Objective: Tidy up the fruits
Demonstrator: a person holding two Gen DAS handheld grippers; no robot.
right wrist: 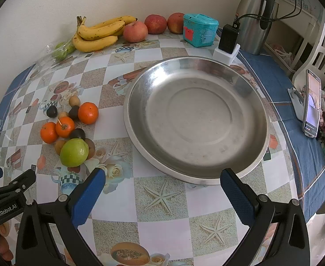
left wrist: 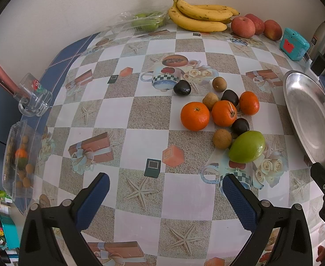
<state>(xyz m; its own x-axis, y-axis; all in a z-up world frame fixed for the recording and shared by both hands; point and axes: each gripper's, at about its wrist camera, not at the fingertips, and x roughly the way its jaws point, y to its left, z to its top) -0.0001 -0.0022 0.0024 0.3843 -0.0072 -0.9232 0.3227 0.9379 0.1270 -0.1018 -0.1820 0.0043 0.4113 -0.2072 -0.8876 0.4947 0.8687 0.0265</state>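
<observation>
A tabletop (right wrist: 162, 232) under a glossy checked oilcloth printed with starfish, gift boxes and cups stands against a plain cream wall; its side edges carry a blue border. The round, shallow, dull stainless-steel tray (right wrist: 198, 122) lies toward the right edge. A bunch of speckled yellow bananas (left wrist: 201, 14) rests at the far edge, long axis along the wall, stems to the left, beside three smooth red apples (left wrist: 243, 26). Just left of the tray clusters loose fruit: a smooth green guava (left wrist: 246, 147) nearest the tools, three dimpled oranges (left wrist: 223, 113), then small brown longans (left wrist: 222, 139) and dark glossy fruits (left wrist: 182, 87). The left tool (left wrist: 165, 199) and right tool (right wrist: 162, 196) both hover spread wide above the near edge, holding nothing.
</observation>
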